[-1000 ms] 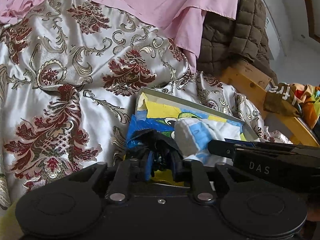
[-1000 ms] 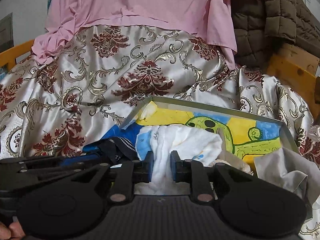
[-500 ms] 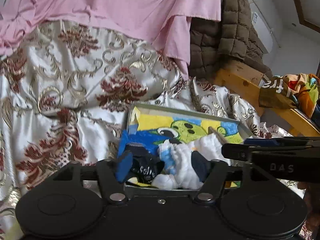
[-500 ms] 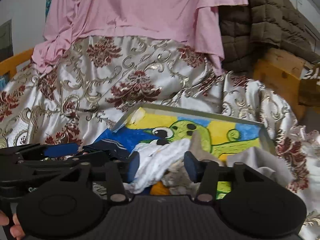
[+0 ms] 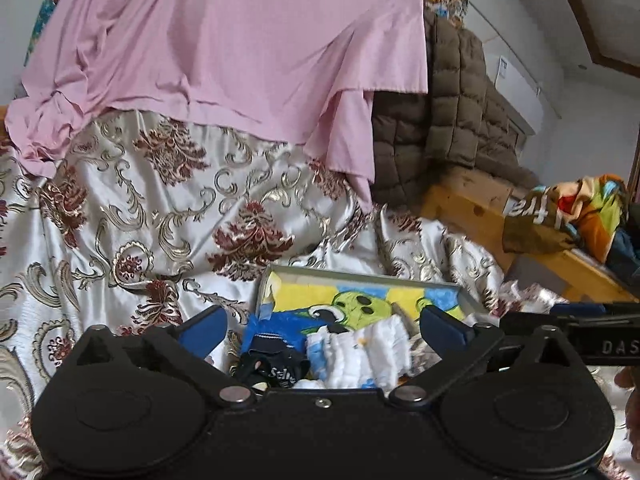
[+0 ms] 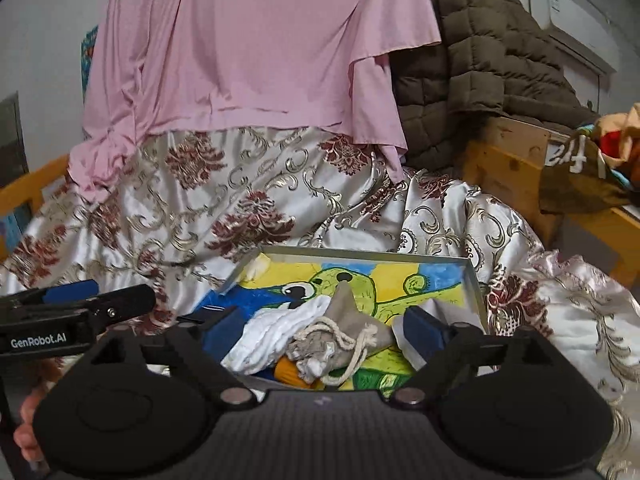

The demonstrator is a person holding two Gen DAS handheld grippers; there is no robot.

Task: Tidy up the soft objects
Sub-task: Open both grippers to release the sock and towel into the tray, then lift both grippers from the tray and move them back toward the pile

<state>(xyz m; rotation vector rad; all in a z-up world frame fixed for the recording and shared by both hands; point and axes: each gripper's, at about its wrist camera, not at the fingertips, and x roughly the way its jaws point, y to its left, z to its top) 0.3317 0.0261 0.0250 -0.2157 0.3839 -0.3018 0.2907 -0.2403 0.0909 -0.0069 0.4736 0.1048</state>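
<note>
A shallow tray (image 5: 360, 273) with a cartoon picture on its floor lies on the patterned bedspread; it also shows in the right wrist view (image 6: 474, 280). In it lie a white and blue cloth (image 5: 360, 354), a dark sock (image 5: 276, 368), a white cloth (image 6: 276, 332) and a grey drawstring pouch (image 6: 344, 328). My left gripper (image 5: 322, 330) is open and empty just above the near end of the tray. My right gripper (image 6: 324, 330) is open and empty over the pouch and the white cloth.
A pink sheet (image 5: 240, 48) and a brown quilted jacket (image 5: 452, 112) hang behind the silver and red bedspread (image 5: 140, 216). A wooden frame (image 6: 508, 168) with colourful fabric (image 5: 576, 216) on it stands at the right.
Both grippers have opened, let go of the dark sock and the white cloth into the tray, and drawn back and upward from it.
</note>
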